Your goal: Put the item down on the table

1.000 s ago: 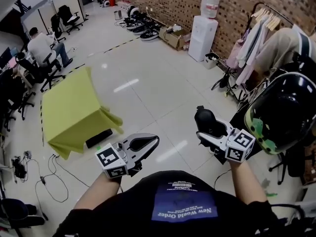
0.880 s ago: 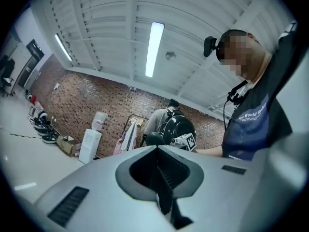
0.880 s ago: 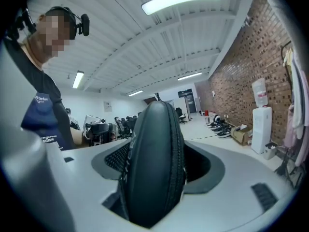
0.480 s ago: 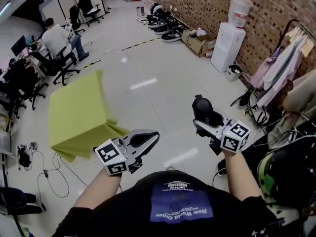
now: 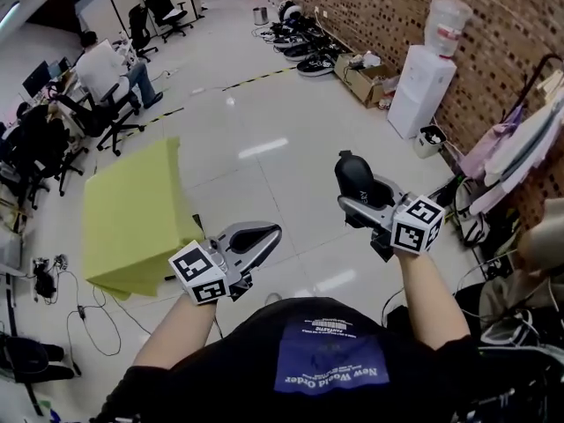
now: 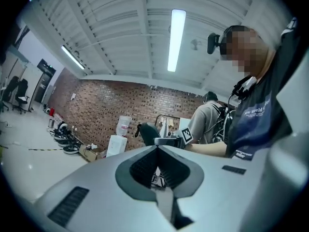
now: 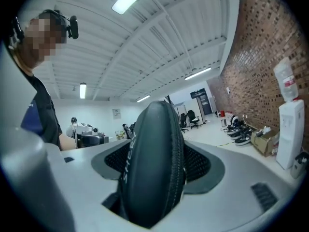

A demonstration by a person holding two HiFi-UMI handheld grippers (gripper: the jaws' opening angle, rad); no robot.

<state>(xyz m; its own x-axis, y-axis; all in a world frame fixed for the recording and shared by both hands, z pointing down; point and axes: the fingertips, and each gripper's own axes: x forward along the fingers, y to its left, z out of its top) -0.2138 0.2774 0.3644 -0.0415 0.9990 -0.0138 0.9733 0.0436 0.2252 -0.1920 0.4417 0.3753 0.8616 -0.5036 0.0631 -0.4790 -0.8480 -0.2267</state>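
1. My right gripper (image 5: 359, 199) has its jaws spread wide and pressed on one dark zipped case (image 7: 154, 168), which stands on edge between them, the zip running up its spine.
2. My left gripper (image 5: 264, 233) has its jaws closed tip to tip, with nothing between them.
3. I count two grippers and two marker cubes, one at each wrist: the left cube (image 5: 199, 272) and the right cube (image 5: 416, 225).
4. The case is up in the air over the bare floor, well apart from the one table (image 5: 132, 210), which sits ahead on my left under a yellow-green cloth.
5. Further out by the brick wall, there is one water dispenser (image 5: 421, 88), one cardboard box (image 5: 363, 67) and a row of shoes (image 5: 300, 47); one person (image 5: 101, 67) sits at the desks on the far left.
6. The bottom end of the case is hidden down in the jaws, and its white lettering is only partly readable.
7. The cloth hides the table's legs, and the clothes rack (image 5: 529, 139) is cut off at the right edge.
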